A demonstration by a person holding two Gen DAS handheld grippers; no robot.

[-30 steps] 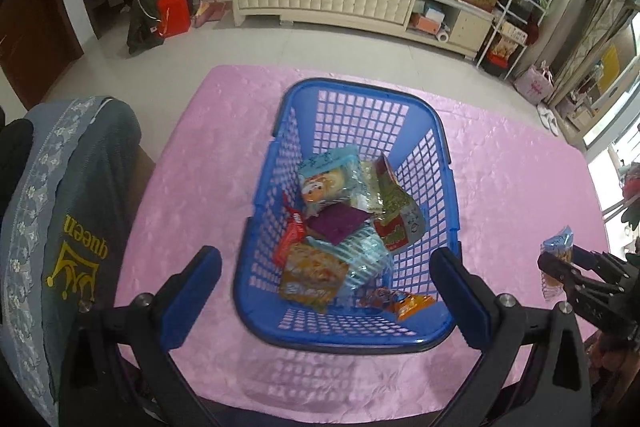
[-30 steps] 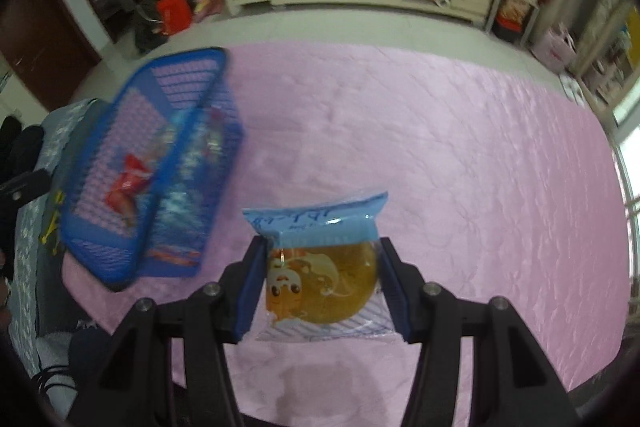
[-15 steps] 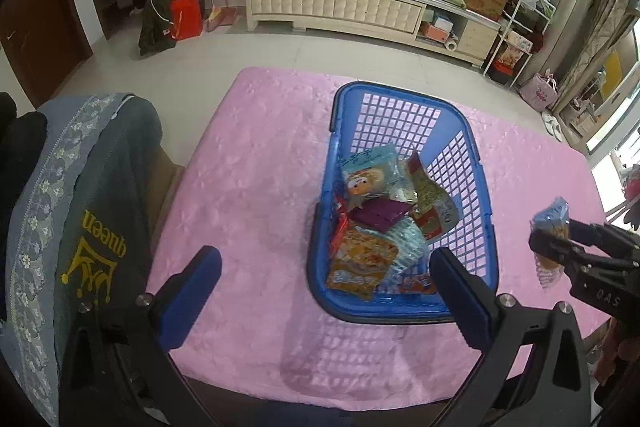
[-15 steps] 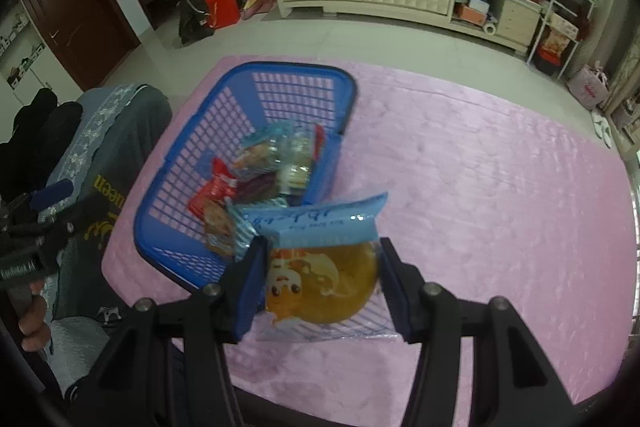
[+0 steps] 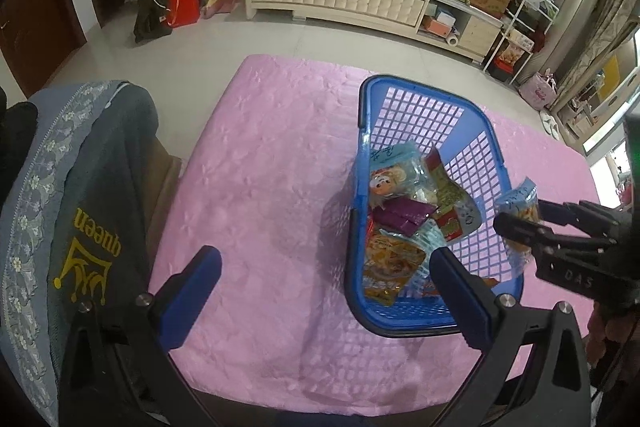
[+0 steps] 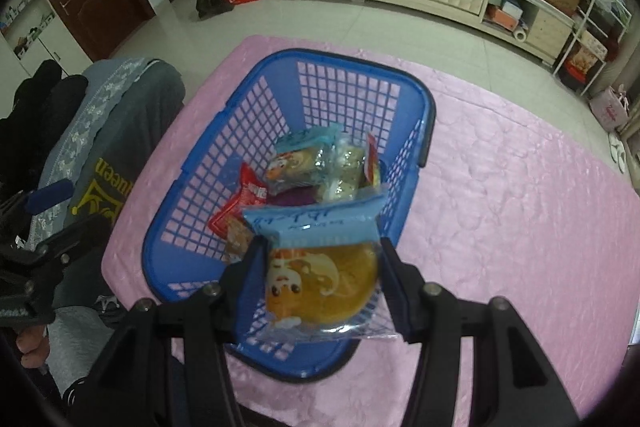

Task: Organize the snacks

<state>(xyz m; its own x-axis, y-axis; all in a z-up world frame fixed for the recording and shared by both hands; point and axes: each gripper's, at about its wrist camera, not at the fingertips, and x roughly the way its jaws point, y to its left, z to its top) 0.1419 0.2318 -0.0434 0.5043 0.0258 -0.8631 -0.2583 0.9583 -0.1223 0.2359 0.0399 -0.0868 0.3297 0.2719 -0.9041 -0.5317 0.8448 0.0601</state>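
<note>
The right gripper [image 6: 320, 283], clamping the cake packet [image 6: 322, 279], has swung over the blue basket [image 6: 248, 95] from its 3 o'clock side, ready to drop, while the left gripper [image 5: 324, 291] hangs wide and empty.

Pink-clothed table [image 5: 272, 187]; blue basket [image 5: 424, 115] w/ snack packs directly on it, right side

Glossy plastic basket [image 6: 224, 131], satiny tablecloth [image 6: 520, 211]
</note>
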